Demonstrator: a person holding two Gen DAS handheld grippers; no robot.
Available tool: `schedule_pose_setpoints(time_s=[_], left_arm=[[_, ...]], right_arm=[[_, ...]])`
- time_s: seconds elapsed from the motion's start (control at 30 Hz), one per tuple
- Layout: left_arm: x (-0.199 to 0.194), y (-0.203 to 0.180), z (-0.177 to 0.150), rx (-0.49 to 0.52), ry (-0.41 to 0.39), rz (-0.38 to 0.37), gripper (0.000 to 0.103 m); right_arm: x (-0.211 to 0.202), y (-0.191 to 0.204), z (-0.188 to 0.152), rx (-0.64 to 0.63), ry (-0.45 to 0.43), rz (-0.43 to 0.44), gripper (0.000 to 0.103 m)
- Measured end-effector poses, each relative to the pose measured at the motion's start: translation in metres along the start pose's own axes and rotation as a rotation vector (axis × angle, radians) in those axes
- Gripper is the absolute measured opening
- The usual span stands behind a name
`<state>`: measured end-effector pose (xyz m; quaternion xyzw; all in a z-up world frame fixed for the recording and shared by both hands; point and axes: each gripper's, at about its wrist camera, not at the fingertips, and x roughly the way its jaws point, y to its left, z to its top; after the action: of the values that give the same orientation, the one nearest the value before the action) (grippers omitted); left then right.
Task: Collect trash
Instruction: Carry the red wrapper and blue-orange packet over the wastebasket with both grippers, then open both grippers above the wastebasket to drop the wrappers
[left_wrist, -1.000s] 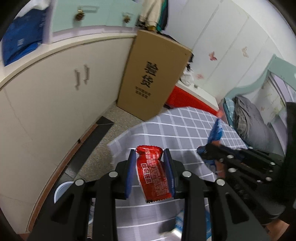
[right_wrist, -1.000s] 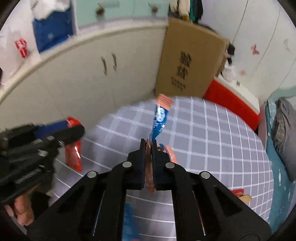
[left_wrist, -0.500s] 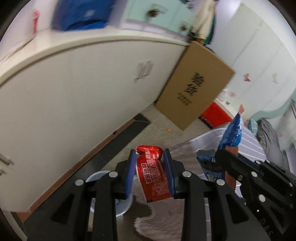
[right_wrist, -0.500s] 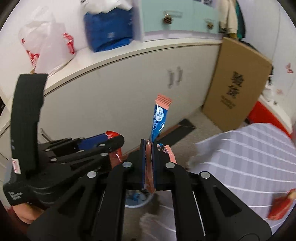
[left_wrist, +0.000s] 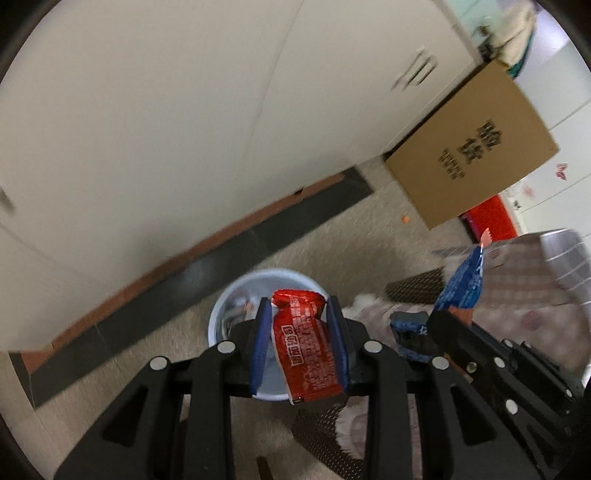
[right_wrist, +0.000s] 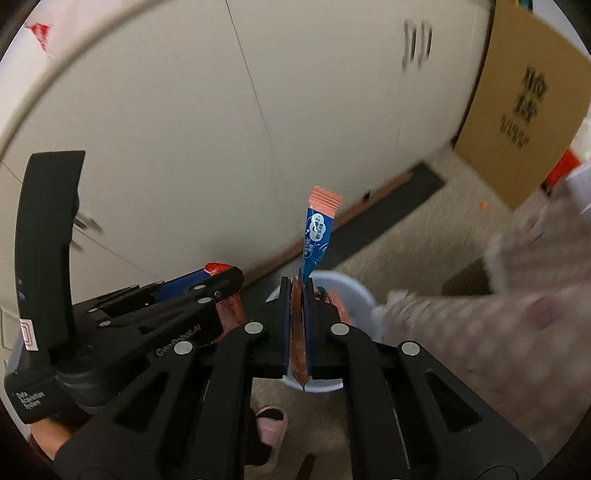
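My left gripper (left_wrist: 298, 314) is shut on a red snack wrapper (left_wrist: 306, 343) and holds it above a small white trash bin (left_wrist: 236, 291) on the floor. My right gripper (right_wrist: 297, 291) is shut on a blue stick sachet (right_wrist: 317, 240) with a pink end, together with an orange wrapper (right_wrist: 298, 343). It hangs over the same bin (right_wrist: 354, 295). The right gripper also shows at the right of the left wrist view (left_wrist: 417, 325), with the sachet (left_wrist: 465, 284) sticking up. The left gripper shows at the left of the right wrist view (right_wrist: 221, 275).
White cabinet doors (left_wrist: 184, 129) run along the back. A cardboard box (left_wrist: 472, 155) leans against them, with a red box (left_wrist: 487, 218) beside it. A fluffy rug (right_wrist: 517, 314) lies right of the bin. A pink slipper (right_wrist: 273, 424) is on the floor below.
Both grippers have swung away from the checked table and down toward the floor. The white bin has come under them. Both still hold their wrappers.
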<state>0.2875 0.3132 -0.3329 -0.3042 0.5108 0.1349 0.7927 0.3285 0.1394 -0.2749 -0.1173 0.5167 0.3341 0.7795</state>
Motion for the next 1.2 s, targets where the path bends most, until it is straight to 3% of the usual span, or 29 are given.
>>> schedule_pose_setpoints(time_s=[0.3, 0.4, 0.53, 1.2], left_arm=[[0.062, 0.03, -0.037, -0.03, 0.121, 0.031, 0.03], [0.073, 0.033, -0.041, -0.039, 0.139, 0.04, 0.03], [0.082, 0.035, -0.042, -0.055, 0.151, 0.048, 0.03], [0.098, 0.013, -0.052, -0.009, 0.215, 0.012, 0.03]], right_arm=[[0.073, -0.005, -0.036, 0.016, 0.106, 0.032, 0.012], [0.086, -0.012, -0.041, 0.04, 0.13, 0.04, 0.023], [0.094, -0.027, -0.046, 0.075, 0.143, 0.032, 0.047], [0.077, -0.048, -0.07, 0.074, 0.119, -0.081, 0.053]])
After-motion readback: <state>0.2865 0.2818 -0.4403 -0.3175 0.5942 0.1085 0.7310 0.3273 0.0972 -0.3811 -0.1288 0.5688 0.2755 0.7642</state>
